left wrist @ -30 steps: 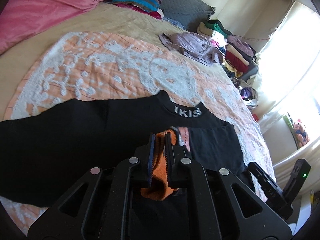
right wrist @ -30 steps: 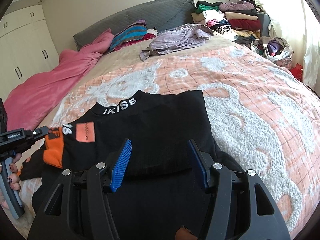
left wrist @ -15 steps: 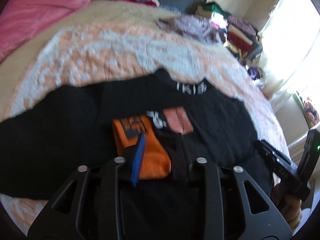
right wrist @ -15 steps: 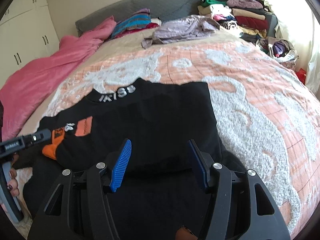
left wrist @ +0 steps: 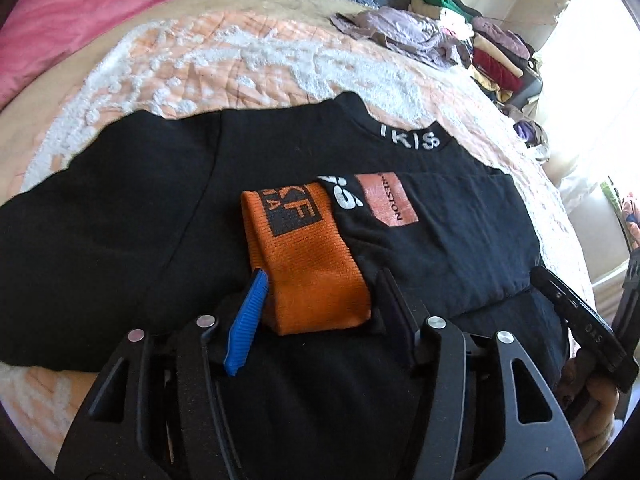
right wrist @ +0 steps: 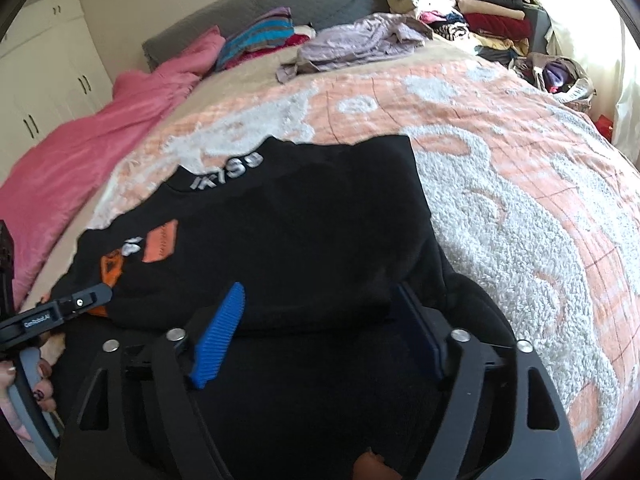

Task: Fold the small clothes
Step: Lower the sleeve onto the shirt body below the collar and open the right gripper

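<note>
A black shirt [left wrist: 120, 208] with white collar lettering lies spread on the bed, and it also shows in the right wrist view [right wrist: 320, 220]. Its sleeve with an orange cuff [left wrist: 308, 264] is folded across the body. My left gripper [left wrist: 320, 300] is open, its fingers on either side of the cuff's near end, holding nothing. My right gripper [right wrist: 320, 320] is open and empty over the shirt's right folded side. The orange cuff [right wrist: 110, 268] and the left gripper's finger [right wrist: 72, 304] show at the left of the right wrist view.
The bed has an orange and white quilt [right wrist: 500, 184]. A pink blanket [right wrist: 88, 148] lies at the far left. A lilac garment [right wrist: 356, 40] and stacked clothes [right wrist: 480, 12] sit at the far right, by a grey headboard [right wrist: 280, 4].
My left gripper opened and let go of the orange cuff, which now lies flat on the shirt. It then drew back a little. My right gripper stayed open.
</note>
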### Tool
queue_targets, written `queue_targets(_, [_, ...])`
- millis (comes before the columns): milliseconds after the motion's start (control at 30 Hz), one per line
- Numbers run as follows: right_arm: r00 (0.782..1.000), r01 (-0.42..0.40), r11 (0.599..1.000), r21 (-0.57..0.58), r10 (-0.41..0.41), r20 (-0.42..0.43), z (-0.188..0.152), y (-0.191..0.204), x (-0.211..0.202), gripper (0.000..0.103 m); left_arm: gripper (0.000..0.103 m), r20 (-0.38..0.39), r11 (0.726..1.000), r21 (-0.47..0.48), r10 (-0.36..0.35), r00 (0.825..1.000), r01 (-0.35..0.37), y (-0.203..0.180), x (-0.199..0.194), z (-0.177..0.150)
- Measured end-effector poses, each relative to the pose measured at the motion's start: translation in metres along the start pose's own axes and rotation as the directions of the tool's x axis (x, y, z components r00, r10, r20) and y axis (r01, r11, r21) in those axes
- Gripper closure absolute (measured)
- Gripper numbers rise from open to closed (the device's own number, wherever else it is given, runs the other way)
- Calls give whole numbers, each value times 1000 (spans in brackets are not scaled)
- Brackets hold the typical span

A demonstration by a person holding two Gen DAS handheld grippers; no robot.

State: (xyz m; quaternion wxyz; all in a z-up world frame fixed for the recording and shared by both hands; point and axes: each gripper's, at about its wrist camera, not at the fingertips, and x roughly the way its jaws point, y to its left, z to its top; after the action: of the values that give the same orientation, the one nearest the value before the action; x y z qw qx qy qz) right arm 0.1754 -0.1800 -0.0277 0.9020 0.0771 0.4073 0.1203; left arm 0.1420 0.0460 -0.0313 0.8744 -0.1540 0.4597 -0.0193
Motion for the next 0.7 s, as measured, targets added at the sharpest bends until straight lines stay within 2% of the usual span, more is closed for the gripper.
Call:
queue_targets(67, [1000,-5,1000,-4,5,24,0,3,-8,16,49,18,1000,-4,13,1000,-13,0,-7,0])
queue_targets(133, [999,-13,1000,-5,14,44,0,7,-15,12,36,37,1000,-14,19,999,-18,4,-15,0])
queue_targets(200, [998,-25,1000,-2,25,60,1,10,-21,8,30,58,999,-29,31,998,-30,8,-22,-1])
queue_targets(233, [997,-29,1000,-1,29,64,0,11,-23,8,25,66,999,-34,40,997,-37,9,-26,-1])
queue_targets(400, [995,-50,999,-13,51,83,2,23,-31,7,14,105,996,-69,63,993,-55,19,-43,-1])
queue_targets(700, [991,-85,993,-84,93,95,4,55,-40,6,11,143,990,-100,113,983,-99,35,-67,-6])
